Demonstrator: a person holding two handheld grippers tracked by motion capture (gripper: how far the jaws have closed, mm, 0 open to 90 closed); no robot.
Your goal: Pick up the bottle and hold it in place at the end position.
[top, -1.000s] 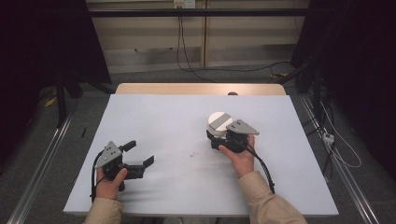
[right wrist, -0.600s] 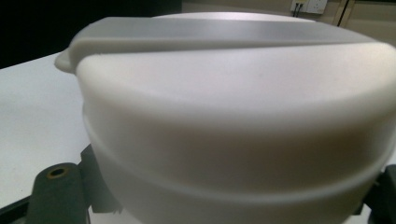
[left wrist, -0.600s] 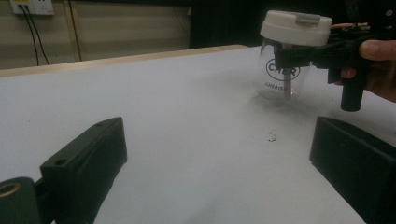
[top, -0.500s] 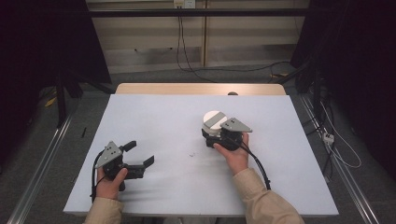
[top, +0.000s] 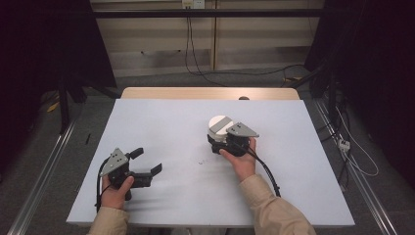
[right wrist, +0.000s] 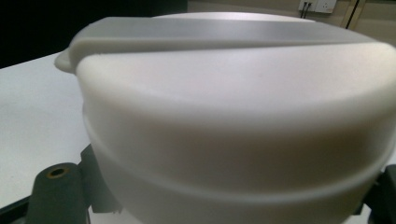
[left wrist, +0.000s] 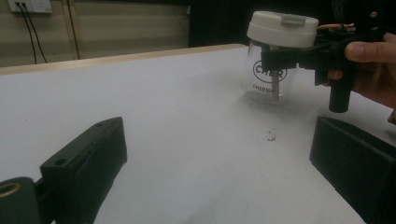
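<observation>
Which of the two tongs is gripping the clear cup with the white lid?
The right tongs, at the table's middle, are clamped on the cup just below its white lid. The left tongs are open with nothing between them.

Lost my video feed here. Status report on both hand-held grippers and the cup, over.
Right hand-held gripper shut on clear cup, just under its white lid. Left hand-held gripper open, holding nothing, apart from cup. Small speck on table; nothing in the way.
</observation>
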